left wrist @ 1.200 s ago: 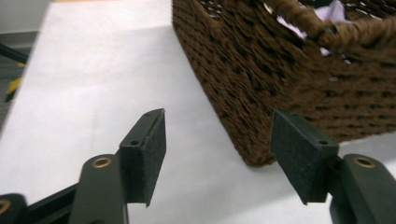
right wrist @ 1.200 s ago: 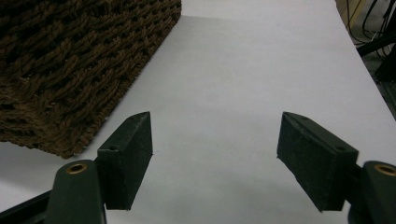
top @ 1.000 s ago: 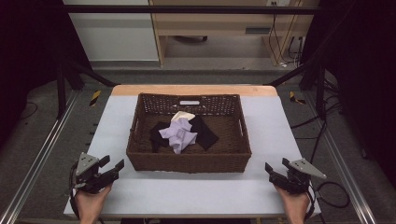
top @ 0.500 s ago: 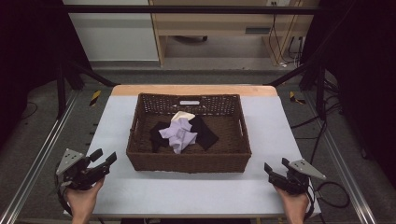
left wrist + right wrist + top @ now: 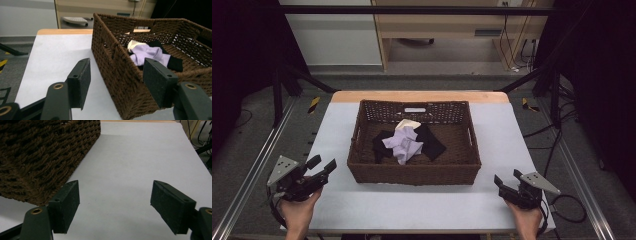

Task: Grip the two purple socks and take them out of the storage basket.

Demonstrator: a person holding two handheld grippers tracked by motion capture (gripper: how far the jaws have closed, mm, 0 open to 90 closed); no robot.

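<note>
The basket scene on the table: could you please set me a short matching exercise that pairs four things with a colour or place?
Things:
1. basket
2. lilac cloth
3. left gripper
4. right gripper

Descriptions:
A. open, at the table's near right corner
B. brown wicker, mid-table
C. crumpled, inside the basket on black cloth
D. open, left of the basket

Pairs: 1-B, 2-C, 3-D, 4-A

left hand-held gripper [image 5: 322, 165] | swung outward past table's left edge, then back toward basket [image 5: 412, 175]
</note>
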